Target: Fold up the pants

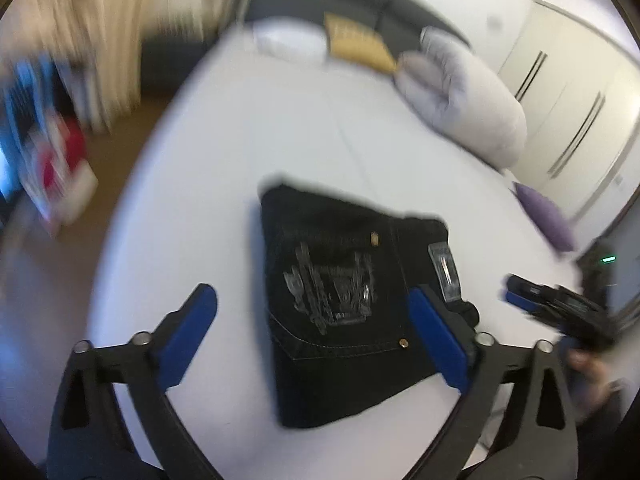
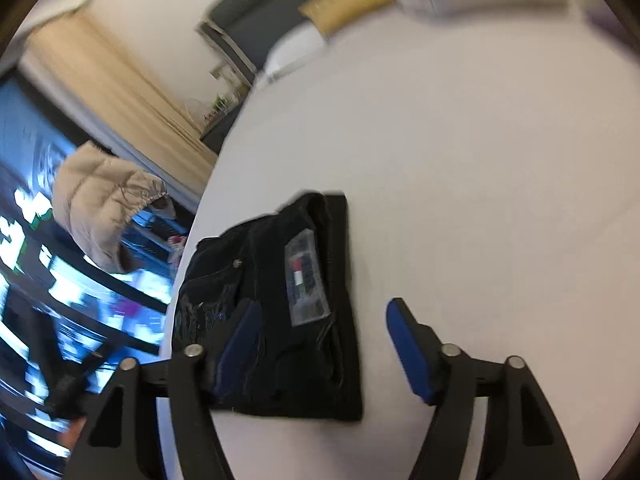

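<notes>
The black pants (image 1: 344, 300) lie folded into a compact packet on the white bed (image 1: 240, 168), back pocket with pale embroidery and a waist label facing up. My left gripper (image 1: 312, 312) is open above the packet's near part, its fingers either side, holding nothing. The right gripper (image 1: 520, 298) shows at the far right of this view, off the pants. In the right wrist view the pants (image 2: 280, 304) lie on the bed (image 2: 480, 160). My right gripper (image 2: 320, 320) is open over the packet's right edge and empty.
Pillows lie at the bed's head: white (image 1: 290, 40), yellow (image 1: 360, 44), grey (image 1: 460, 92). A purple cushion (image 1: 546, 216) lies at the right edge. White wardrobe doors (image 1: 580, 100) stand behind. A beige puffer jacket (image 2: 104, 204) hangs left, by a dark window.
</notes>
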Motion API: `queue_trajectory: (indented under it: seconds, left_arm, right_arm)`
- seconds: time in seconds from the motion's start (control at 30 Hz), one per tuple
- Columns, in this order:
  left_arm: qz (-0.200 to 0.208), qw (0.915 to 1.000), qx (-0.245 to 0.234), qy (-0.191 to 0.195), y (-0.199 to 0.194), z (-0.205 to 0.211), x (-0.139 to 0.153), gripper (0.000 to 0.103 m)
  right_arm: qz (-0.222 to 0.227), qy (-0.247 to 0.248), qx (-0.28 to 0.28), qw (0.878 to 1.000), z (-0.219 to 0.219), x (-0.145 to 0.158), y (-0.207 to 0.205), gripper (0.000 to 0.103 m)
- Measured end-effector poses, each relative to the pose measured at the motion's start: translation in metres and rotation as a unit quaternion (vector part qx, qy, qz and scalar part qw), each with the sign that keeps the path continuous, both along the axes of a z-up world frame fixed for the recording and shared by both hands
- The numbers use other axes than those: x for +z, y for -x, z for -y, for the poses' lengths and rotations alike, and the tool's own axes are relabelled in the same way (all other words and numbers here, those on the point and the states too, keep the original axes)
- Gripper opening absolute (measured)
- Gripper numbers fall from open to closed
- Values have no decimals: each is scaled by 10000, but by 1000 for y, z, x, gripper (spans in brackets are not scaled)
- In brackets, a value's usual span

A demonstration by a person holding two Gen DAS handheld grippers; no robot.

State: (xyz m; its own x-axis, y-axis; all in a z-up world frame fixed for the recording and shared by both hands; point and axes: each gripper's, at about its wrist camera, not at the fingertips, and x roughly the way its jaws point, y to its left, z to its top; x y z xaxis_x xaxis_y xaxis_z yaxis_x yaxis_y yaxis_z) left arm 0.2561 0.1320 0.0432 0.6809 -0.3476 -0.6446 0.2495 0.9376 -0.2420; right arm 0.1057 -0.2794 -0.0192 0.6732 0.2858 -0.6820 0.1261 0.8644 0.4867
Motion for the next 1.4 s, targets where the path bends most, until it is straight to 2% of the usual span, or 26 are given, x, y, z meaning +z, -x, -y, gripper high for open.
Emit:
queue_trajectory:
  seconds: [0.03,0.1,0.2,0.23,0.27,0.33,0.37,0.43,0.53,0.57,0.7,0.8,1.03,1.2,1.4]
  left_arm:
    - [406,9989,103,-233,23,-3,14,103]
    - [1099,9911,293,-691,65,6,44,103]
    - [1612,9791,480,-1145,113,22,81,103]
    - [1763,9742,582,-1281,129,25,93,103]
    - [1961,9670,780,-1428,147,27,107,103]
    - [2259,9541,1193,-1567,180,19,129,103]
    - [2325,9522,1236,-1545,190,15,138,103]
    - [2334,9547,1182,-1419,208,11,152,103]
    - [2445,9438,1609,-1537,235,5,162,103]
    - [2409,9426,1739,-1522,242,2,165,103]
    - [1911,9587,1655,-1301,255,-7,169,103]
    - [1642,9630,1646,-1365,258,-4,163,103]
    - [818,9774,1336,-1417,224,14,116,103]
    - [342,9826,1257,-1322,198,17,87,103]
    - [165,9826,1234,-1378,175,19,64,103]
  right_arm:
    - [135,194,-13,9997,-6,11,9,78]
    - [570,792,-105,9952,-24,44,36,85]
    - [1297,1280,-282,9829,-41,90,70,93]
    - [1517,1376,-320,9783,-44,103,81,100]
    - [1732,1504,-411,9725,-50,118,93,103]
    - [2195,1681,-596,9592,-59,146,114,103]
    - [2394,1709,-627,9537,-61,156,126,103]
    - [2625,1794,-665,9458,-68,176,141,103]
    - [2860,2001,-819,9335,-78,199,159,103]
    - [2892,2073,-830,9309,-82,205,163,103]
    - [2833,2126,-707,9325,-91,218,176,103]
    - [2489,2257,-718,9391,-101,216,183,103]
    - [1637,2154,-705,9601,-104,193,174,103]
    - [1365,2371,-513,9605,-116,178,170,103]
    - [1072,2371,-289,9651,-126,160,164,103]
